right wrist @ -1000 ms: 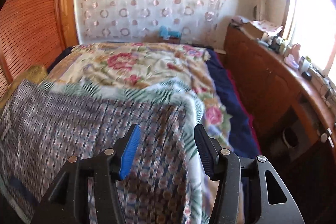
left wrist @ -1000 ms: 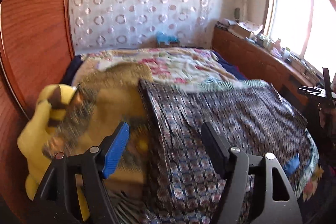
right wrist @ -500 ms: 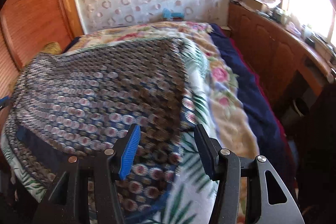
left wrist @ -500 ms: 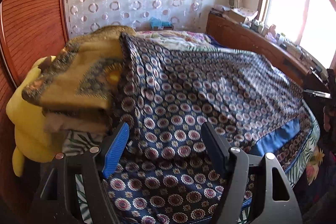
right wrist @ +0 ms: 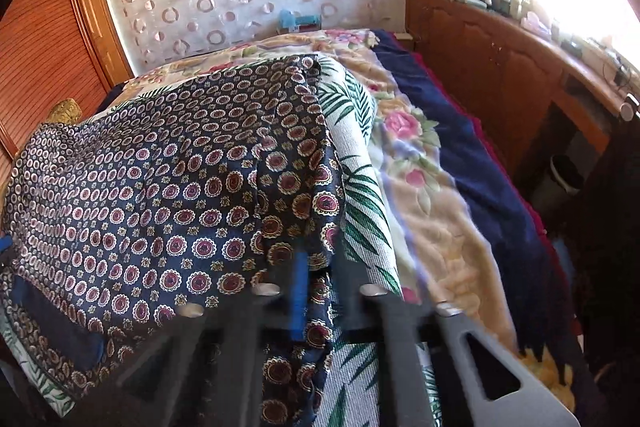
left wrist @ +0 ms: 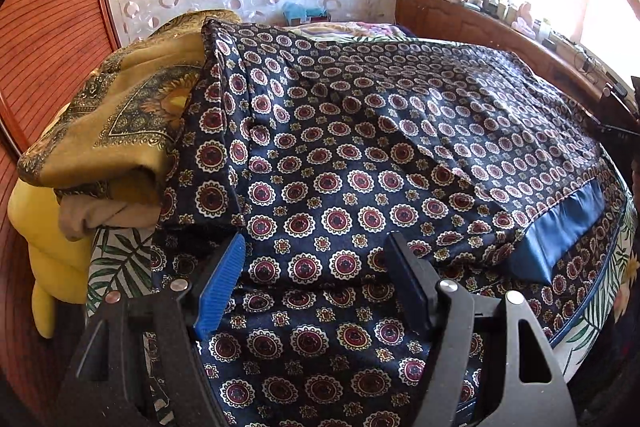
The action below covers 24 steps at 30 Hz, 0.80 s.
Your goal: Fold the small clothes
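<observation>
A dark navy garment with a red-and-white medallion print (left wrist: 360,155) lies spread over the bed, with a plain blue band (left wrist: 560,239) at its right end. It also shows in the right wrist view (right wrist: 168,203). My left gripper (left wrist: 316,291) is open, low over the garment's near edge, with nothing between its fingers. My right gripper (right wrist: 320,291) is blurred and its fingers stand close together on the garment's right edge, which hangs between them.
A folded mustard-yellow patterned cloth (left wrist: 120,123) lies stacked at the left on a yellow plush toy (left wrist: 44,239). The bed has a leaf-print sheet (right wrist: 360,187) and a floral blanket (right wrist: 424,195). A wooden cabinet (right wrist: 500,67) runs along the right. A wooden wardrobe (left wrist: 48,27) stands at the left.
Both grippers have come down close to the garment's near edge. My right gripper has closed from open onto the garment's right edge. My left gripper stays open.
</observation>
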Tool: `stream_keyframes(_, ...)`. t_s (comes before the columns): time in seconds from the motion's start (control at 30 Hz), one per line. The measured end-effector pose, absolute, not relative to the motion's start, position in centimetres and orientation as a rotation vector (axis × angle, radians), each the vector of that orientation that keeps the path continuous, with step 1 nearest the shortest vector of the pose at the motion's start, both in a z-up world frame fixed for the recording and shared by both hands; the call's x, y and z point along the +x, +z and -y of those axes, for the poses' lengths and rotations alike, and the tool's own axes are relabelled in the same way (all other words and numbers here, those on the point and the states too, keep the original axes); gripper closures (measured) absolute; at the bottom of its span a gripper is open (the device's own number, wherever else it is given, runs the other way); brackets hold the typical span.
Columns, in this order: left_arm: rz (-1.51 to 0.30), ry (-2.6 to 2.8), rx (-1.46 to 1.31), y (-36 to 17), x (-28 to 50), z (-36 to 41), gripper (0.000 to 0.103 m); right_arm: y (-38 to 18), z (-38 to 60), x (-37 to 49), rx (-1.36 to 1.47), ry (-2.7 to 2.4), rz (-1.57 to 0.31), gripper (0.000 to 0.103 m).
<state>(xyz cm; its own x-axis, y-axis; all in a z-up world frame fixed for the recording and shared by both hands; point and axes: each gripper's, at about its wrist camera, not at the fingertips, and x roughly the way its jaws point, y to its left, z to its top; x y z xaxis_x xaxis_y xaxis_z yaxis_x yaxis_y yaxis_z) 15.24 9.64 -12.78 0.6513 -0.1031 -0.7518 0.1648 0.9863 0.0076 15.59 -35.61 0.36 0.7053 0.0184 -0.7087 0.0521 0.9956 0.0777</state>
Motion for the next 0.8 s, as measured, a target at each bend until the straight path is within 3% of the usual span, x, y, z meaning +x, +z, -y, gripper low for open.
stream_keyframes(0.33,-0.877,-0.147,0.055,-13.2,15.4,-9.9,0.014,-0.8,33.8,14.4,0.143,-0.005,-0.745,0.101)
stream_keyframes(0.63,-0.858,-0.112,0.061,-12.8,14.4,-10.2,0.014,-1.7,33.0,15.1,0.114,0.004,-0.742,0.101)
stream_keyframes(0.8,-0.745,-0.114,-0.020,-10.7,11.2,-11.7,0.016,-2.1,32.6,15.6,0.109,0.009,-0.738,0.101)
